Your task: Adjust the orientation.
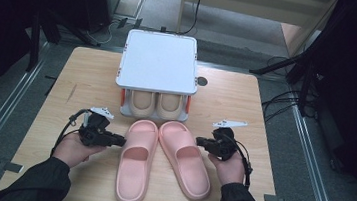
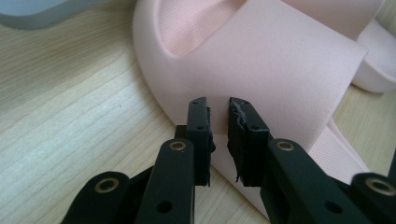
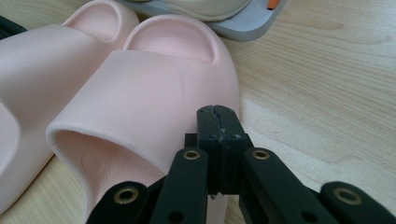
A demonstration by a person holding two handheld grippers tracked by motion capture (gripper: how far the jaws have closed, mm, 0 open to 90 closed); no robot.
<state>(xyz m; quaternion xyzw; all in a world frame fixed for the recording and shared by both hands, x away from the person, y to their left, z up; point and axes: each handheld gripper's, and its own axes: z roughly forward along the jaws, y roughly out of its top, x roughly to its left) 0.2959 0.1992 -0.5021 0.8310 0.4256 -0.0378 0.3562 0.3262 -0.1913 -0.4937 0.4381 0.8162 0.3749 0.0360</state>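
Pink slippers (image 1: pixel 160 161) lay centre frame below shoe rack (image 1: pixel 159 62). Left gripper (image 2: pixel 218 109) slightly spread, empty, at left slipper's strap; right gripper (image 3: pixel 217 112) pressed together, empty. Step: approach. Next: spread, pinch straps.

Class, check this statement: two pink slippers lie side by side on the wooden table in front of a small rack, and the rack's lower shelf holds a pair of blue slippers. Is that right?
Not quite. The slippers on the rack are beige, not blue; the high view shows it. The rest stands: two pink slippers lie side by side on the wooden table in front of the rack.
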